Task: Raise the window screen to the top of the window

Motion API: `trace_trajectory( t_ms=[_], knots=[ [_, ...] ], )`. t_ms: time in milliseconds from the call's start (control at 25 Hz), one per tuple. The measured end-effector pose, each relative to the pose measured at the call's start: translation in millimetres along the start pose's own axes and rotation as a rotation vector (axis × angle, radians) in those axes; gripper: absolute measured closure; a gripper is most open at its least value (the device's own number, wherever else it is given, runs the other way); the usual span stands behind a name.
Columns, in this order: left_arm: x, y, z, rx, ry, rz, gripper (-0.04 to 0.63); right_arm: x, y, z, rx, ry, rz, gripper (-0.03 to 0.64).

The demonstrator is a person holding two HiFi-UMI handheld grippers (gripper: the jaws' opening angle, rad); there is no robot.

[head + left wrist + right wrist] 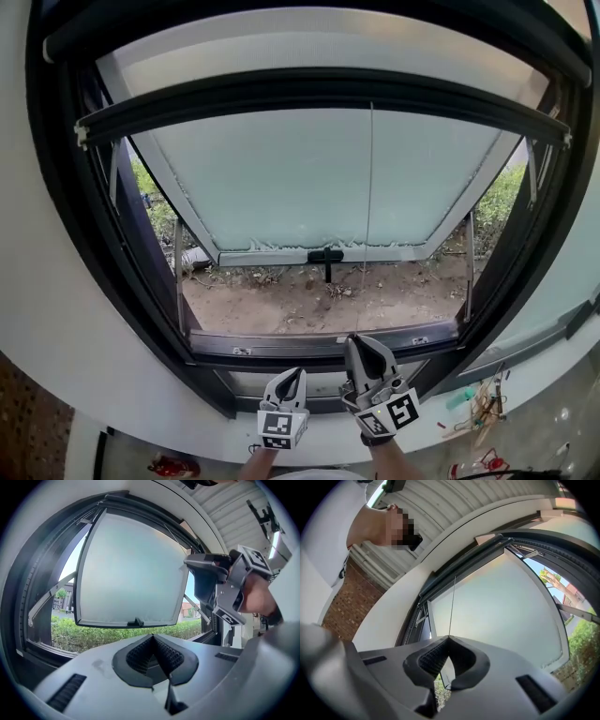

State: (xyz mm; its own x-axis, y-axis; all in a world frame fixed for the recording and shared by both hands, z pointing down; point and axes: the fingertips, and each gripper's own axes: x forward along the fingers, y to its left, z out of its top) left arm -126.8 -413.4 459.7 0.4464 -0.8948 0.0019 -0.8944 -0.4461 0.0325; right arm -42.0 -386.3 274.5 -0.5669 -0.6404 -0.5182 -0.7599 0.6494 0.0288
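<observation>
Head view looks down at a big window with a black metal frame [56,187]. The frosted glass pane [309,178] is pushed out at the bottom, and it has a small black handle [325,255] on its lower edge. Brown dirt ground [319,300] shows under it.

The window screen's long black bar [319,91] sits high up, near the top of the window. A thin pull cord [368,216] hangs from the bar straight down to the right gripper [354,339]. This grey gripper is tipped up, and its jaws are pinched tight on the cord. In the right gripper view the cord comes down and ends right where the two black pads meet.

The left gripper [298,372] is lower, just beside the right one. Its jaws are pressed together with nothing between them.

Each gripper has a cube with black and white square patterns [281,428].
</observation>
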Motion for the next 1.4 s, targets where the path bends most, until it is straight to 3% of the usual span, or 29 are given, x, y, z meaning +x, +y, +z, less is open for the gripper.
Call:
trace_trajectory(
  t_ms=[240,360,560,680,840,920,1000,1160,1320,1400],
  knots=[
    [2.1,-1.8,-0.2,-0.002,-0.003,-0.014,0.595,20.2,6.8,58.2,0.04,-0.136,0.071,0.617],
    [2.8,-3.2,-0.8,-0.005,-0.005,-0.02,0.595,28.1,6.0,89.5,-0.002,-0.181,0.068,0.617],
    [1.8,-5.3,3.3,0.003,-0.014,-0.024,0.595,44.1,-2.0,93.8,-0.116,-0.084,0.01,0.617],
    [1.6,-5.4,7.1,0.01,-0.021,-0.024,0.595,44.5,2.3,95.1,-0.047,-0.145,0.043,0.617],
    [-0.6,-3.1,3.2,0.009,-0.014,-0.01,0.595,23.7,-1.6,109.8,0.164,-0.352,0.042,0.616],
    [-1.5,-2.9,0.5,0.006,-0.01,-0.004,0.595,14.5,-6.3,103.5,0.243,-0.391,0.034,0.616],
    [-2.9,-5.2,-0.6,0.003,-0.005,-0.007,0.595,8.9,-14.5,68.2,0.301,-0.278,-0.012,0.616],
    [-5.9,-4.9,-6.1,0.0,0.005,-0.011,0.595,-12.3,-19.2,-44.6,0.382,0.11,-0.11,0.615],
    [-7.7,-0.5,-6.3,-0.013,0.008,-0.006,0.595,-48.1,-8.1,-129.8,0.25,0.435,-0.185,0.616],
    [-7.5,2.7,-7.8,-0.02,0.009,0.001,0.595,-55.5,-2.7,-148.9,0.2,0.507,-0.188,0.616]
  ],
)
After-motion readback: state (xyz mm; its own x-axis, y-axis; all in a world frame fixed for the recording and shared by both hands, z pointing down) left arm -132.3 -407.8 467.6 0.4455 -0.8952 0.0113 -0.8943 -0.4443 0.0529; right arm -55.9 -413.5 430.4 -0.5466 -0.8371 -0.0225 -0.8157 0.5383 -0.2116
